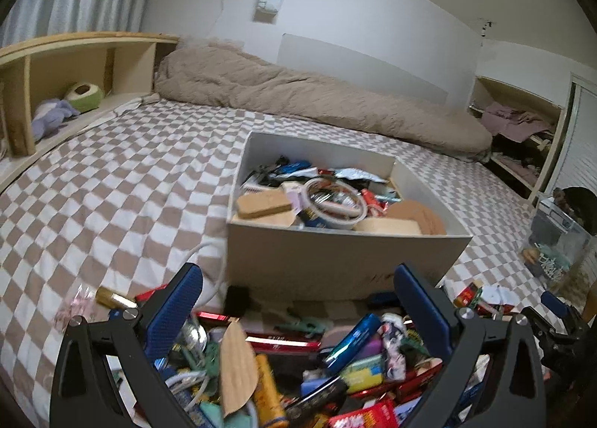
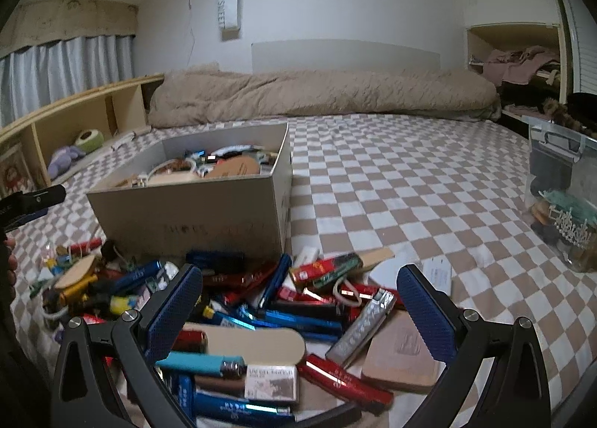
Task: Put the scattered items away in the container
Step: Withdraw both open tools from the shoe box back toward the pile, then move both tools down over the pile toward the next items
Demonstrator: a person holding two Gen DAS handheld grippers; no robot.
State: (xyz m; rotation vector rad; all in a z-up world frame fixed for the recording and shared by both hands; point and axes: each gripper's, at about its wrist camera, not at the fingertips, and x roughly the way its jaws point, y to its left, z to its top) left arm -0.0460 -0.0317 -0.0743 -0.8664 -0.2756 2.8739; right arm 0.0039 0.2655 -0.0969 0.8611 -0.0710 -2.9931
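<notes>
A white cardboard box stands on the checkered bed, partly filled with tape rolls, cork pieces and small packets. In front of it lies a pile of scattered items: blue and red tubes, cork pieces, a teal lighter, a silver packet. My left gripper hovers open over the pile's left part, nothing between its fingers. My right gripper hangs open over the pile's right part, also empty. The right gripper's tip shows at the left view's right edge.
A rolled beige duvet lies along the wall behind the box. A wooden shelf with soft toys runs along the left. A clear plastic bin with odds and ends stands at the bed's right side. Checkered bedding spreads right of the box.
</notes>
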